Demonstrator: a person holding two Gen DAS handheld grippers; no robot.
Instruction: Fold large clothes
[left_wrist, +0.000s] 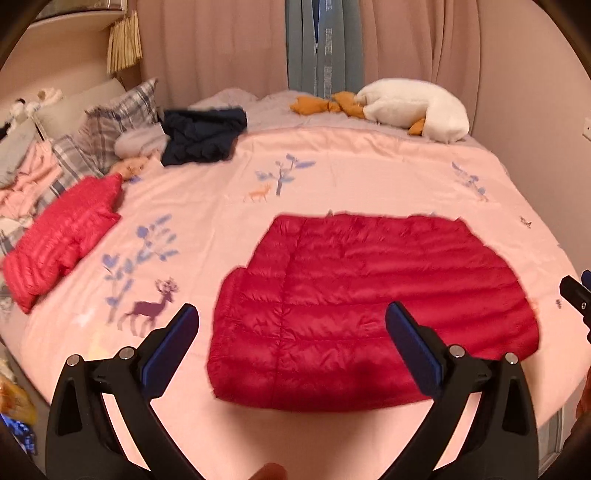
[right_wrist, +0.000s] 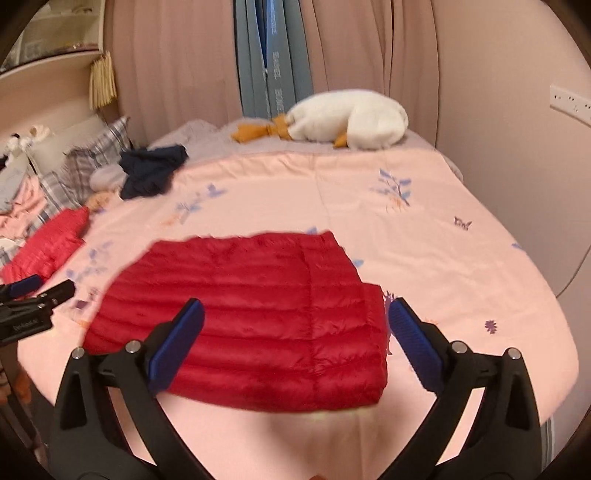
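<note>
Coral jacket (left_wrist: 62, 236): lay folded at the bed's left side, below the plaid pillows (left_wrist: 107, 125).
Navy garment (left_wrist: 203, 134): sat crumpled near the head of the bed, well apart from the red jacket.
Left gripper (left_wrist: 291, 314): hung above the bedspread with jaws spread wide and nothing between its blue pads; its tip also showed at the left edge of the right wrist view.
Red jacket (left_wrist: 369, 310): the quilted down piece lay folded flat on the pink bedspread (left_wrist: 369, 173), near the front edge of the bed, a narrow folded strip showing along one side; neither gripper touched it.
Right gripper (right_wrist: 295, 314): hovered over the jacket's right part, jaws at full spread, empty.
Plush goose (right_wrist: 347, 118): white with orange feet, rested at the far edge by the curtains (right_wrist: 369, 48).
Bedspread print: blue plants and a purple deer (left_wrist: 151, 306).
</note>
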